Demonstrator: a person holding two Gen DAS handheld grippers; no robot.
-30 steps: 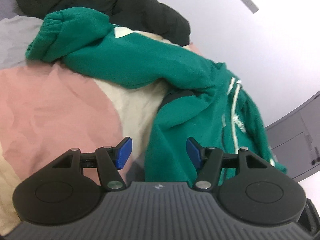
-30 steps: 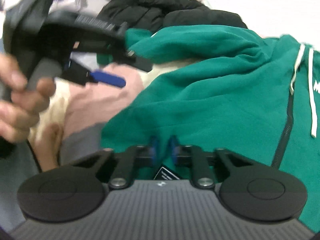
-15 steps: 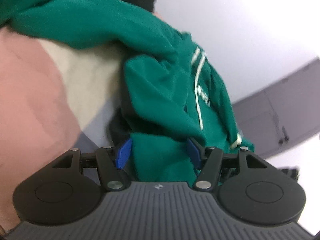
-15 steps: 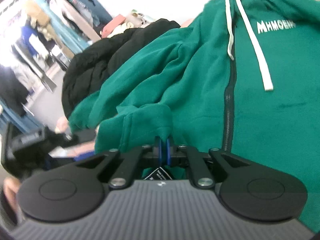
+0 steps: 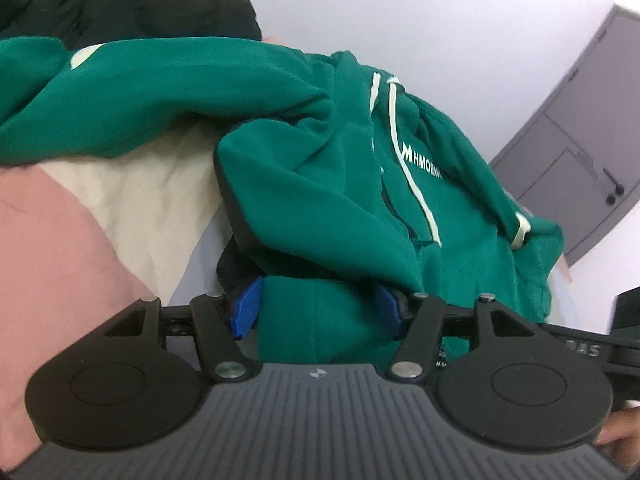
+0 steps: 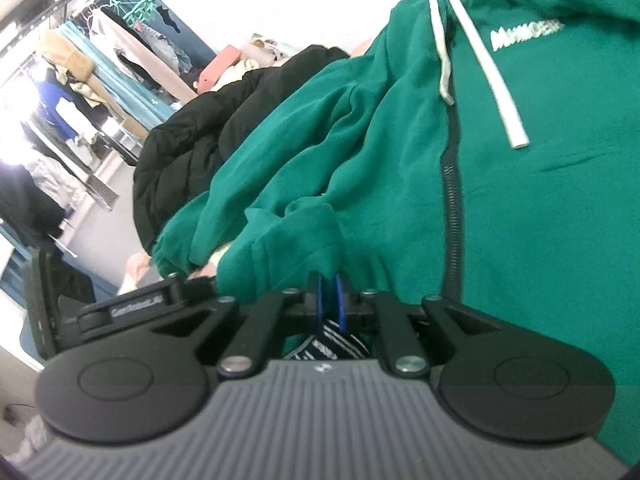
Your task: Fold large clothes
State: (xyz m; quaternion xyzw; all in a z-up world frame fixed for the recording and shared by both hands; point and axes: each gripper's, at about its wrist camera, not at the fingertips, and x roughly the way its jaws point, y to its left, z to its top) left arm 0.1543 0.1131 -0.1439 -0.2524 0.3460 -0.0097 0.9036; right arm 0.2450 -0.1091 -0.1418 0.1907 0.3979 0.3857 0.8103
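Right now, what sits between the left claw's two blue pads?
In the left wrist view, a fold of the green hoodie fills the gap of the left claw.

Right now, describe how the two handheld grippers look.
Both grippers match: the left gripper and the right gripper each have a ribbed grey body, two round black discs, black linkage arms with silver pins, and blue fingers. A small white emblem marks each body's front edge.
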